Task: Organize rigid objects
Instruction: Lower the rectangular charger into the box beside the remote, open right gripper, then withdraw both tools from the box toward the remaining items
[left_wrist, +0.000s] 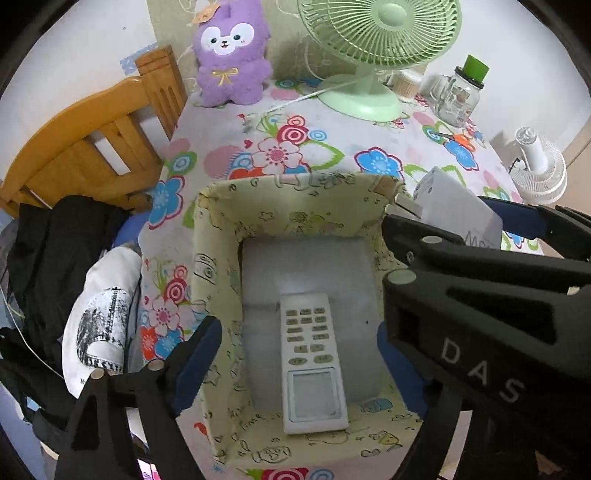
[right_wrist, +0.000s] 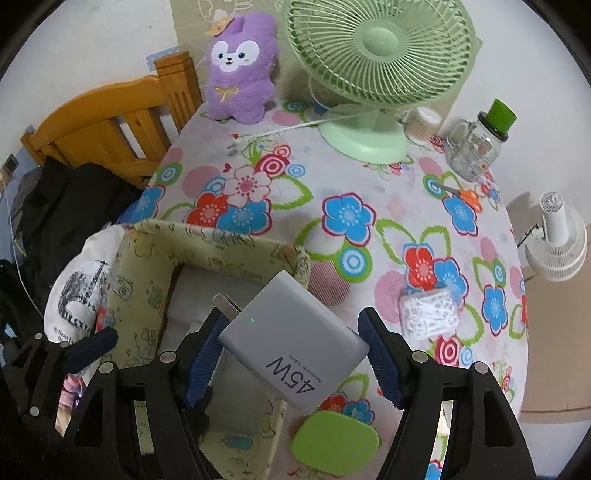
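We see a surface (right_wrist: 369, 177) under a bright flowered cloth, and we place everything against one landmark, the pale yellow fabric bin (left_wrist: 214, 258) standing on it. Well beyond the bin stand one green desk fan (right_wrist: 373, 70) and one purple plush toy (right_wrist: 240, 66). Inside the bin, flat on its grey floor, lies one white remote control (left_wrist: 314, 362).

Our left claw (left_wrist: 295, 354) hangs over the bin with its fingers spread wide to either side of the remote, gripping nothing.

Our right claw (right_wrist: 291, 358) is closed on one grey 45W charger (right_wrist: 291, 343), held tilted just above the bin's right-hand wall, plug prongs pointing toward the bin. The pads press on two opposite sides.

We judge the charger to be a stiff, dense little block with a smooth, rather slippery shell, sturdy apart from its prongs. Its flat opposite faces are the place to hold it, as the claw does now.

On the cloth to the right of the bin lies one clear packet of small white pieces (right_wrist: 430, 314), light and probably crinkly. Nearer to us than the bin's right wall sits one green rounded pad (right_wrist: 336, 443); we cannot tell whether it is hard or soft.
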